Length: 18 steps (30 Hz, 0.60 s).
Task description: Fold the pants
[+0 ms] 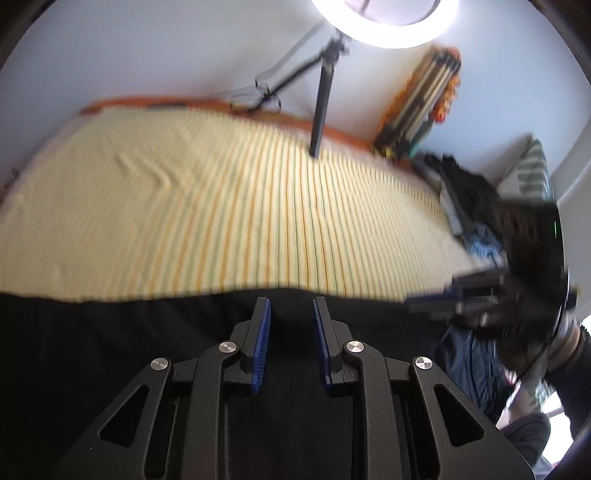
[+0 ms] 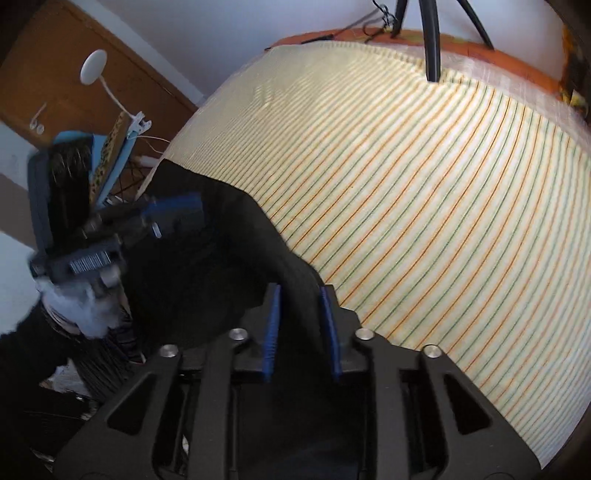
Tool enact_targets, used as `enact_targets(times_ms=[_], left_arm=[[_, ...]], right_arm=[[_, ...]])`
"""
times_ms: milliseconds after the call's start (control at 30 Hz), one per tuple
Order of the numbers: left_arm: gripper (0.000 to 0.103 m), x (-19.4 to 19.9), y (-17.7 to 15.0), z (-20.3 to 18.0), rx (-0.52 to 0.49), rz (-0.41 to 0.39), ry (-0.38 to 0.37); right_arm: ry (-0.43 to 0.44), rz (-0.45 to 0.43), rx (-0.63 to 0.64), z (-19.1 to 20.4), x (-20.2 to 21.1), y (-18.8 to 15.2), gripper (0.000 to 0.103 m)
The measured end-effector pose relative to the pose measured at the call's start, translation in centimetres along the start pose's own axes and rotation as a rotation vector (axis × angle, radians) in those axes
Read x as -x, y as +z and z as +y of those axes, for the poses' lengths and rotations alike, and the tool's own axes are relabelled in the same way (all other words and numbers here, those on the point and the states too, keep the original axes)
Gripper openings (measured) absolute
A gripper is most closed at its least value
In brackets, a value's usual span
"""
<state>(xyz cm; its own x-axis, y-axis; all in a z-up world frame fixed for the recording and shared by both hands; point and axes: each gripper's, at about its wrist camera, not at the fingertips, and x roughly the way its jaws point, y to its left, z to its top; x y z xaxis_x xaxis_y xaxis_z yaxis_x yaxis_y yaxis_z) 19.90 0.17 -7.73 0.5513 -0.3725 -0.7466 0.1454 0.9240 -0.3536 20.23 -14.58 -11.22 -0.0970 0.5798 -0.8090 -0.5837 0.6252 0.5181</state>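
Note:
Black pants (image 1: 110,332) lie along the near edge of a bed with a yellow striped sheet (image 1: 184,203). My left gripper (image 1: 291,314) points down onto them, its blue pads close together with a bulge of black cloth pinched between. In the right wrist view the pants (image 2: 207,280) spread out to the left, and a ridge of the cloth rises between the pads of my right gripper (image 2: 301,306), which grip it. Each gripper shows blurred in the other's view: the right gripper (image 1: 472,291) at the right edge, the left gripper (image 2: 166,218) at the left.
A ring light (image 1: 388,26) on a black tripod (image 1: 319,110) stands on the bed's far side. A pile of dark clothes (image 1: 469,192) lies at the bed's right end. A wooden door (image 2: 55,74) and clutter are left of the bed. The striped sheet (image 2: 443,184) stretches away beyond the pants.

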Motion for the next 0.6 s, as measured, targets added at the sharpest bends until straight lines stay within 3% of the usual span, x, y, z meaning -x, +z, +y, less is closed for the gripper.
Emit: enact_targets(times_ms=[133,300,400,500,600], left_arm=[[0.021,0.9,1.4,0.3,0.031,-0.046,-0.032],[0.021,-1.4,-0.1,-0.1,-0.006,0.057,-0.007],[0.021,-2.7,-2.1,0.8,0.009,0.162,0.03],[0.021,-2.8,-3.5,1.3,-0.002,0.178,0.039],[0.021,-2.4,-3.9,1.4,-0.021,0.162,0.039]], right_arm=[[-0.068,-0.034,0.093,3.1,0.3,-2.2,0.011],[-0.136,-0.011,0.192,6.1,-0.9,-5.2,0.011],[-0.109,0.03,0.173,6.2,-1.8,-6.5,0.012],[-0.075,0.036,0.159,5.8,-1.0,-6.8,0.012],[-0.047,-0.033,0.15,5.7,1.2,-6.3,0.018]])
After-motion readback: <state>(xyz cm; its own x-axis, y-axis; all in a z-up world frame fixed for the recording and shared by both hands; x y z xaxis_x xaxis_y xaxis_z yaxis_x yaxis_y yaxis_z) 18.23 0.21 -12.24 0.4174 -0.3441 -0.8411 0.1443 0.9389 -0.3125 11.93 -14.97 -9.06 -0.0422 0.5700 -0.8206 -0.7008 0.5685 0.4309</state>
